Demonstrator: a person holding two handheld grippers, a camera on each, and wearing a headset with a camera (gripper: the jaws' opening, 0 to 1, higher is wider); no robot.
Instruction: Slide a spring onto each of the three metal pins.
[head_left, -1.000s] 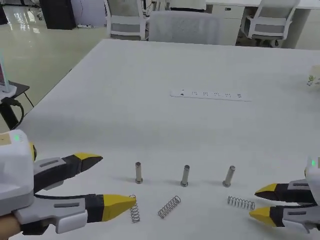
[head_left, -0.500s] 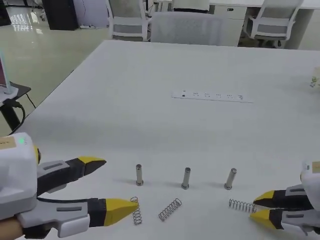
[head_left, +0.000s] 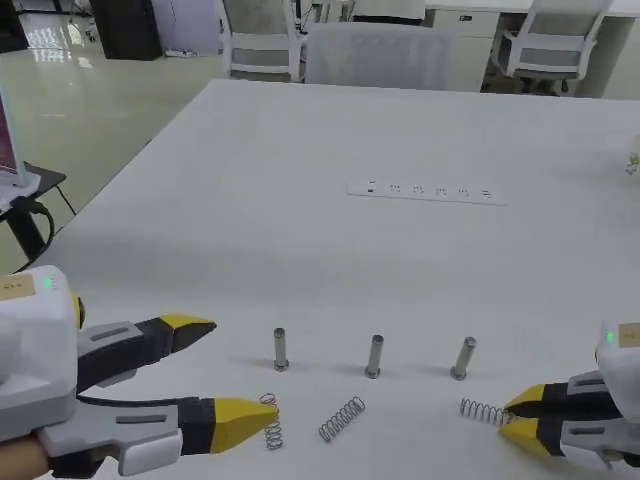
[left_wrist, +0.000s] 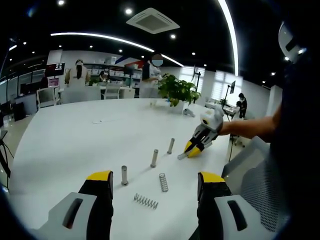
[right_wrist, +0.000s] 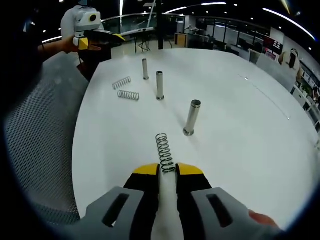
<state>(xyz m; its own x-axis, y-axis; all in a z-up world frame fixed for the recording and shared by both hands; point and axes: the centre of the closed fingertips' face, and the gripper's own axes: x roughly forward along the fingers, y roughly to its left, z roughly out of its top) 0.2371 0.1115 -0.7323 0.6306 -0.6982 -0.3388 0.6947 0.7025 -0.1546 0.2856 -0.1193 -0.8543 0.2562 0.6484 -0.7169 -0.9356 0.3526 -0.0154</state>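
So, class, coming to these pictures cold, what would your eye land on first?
Three metal pins stand upright in a row on the white table, with three springs lying in front of them. The right gripper has its yellow jaws closed on the end of the right spring. The left gripper is wide open by the left spring.

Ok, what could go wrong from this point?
The right gripper seems to pinch only the near end of the right spring, so the spring could droop, slip or flick away on lifting. The right pin looks free-standing on a small base; a nudge while threading might topple it.
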